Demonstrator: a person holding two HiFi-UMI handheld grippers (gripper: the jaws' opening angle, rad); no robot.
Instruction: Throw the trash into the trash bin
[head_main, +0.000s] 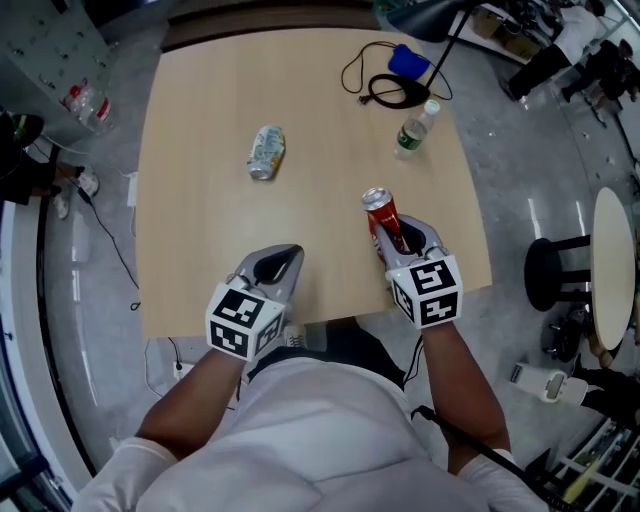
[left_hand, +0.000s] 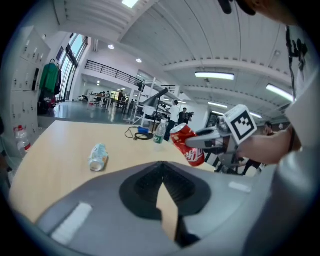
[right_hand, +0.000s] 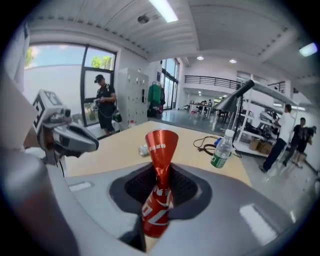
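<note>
Red thin-aluminium soda can (head_main: 378, 203), probably featherlight and easily dented, is best taken mid-body, as clamped now by the right gripper (head_main: 405, 238); the left gripper (head_main: 277, 262) is closed on nothing.

The left gripper (left_hand: 162, 167) is seen closed, empty. A red can (left_hand: 188, 145) is clamped by the right gripper (left_hand: 204, 141), centre right.

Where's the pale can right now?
In the head view the pale can lies on its side on the table, left of centre, beyond the left claw and apart from the plastic bottle on the right.
</note>
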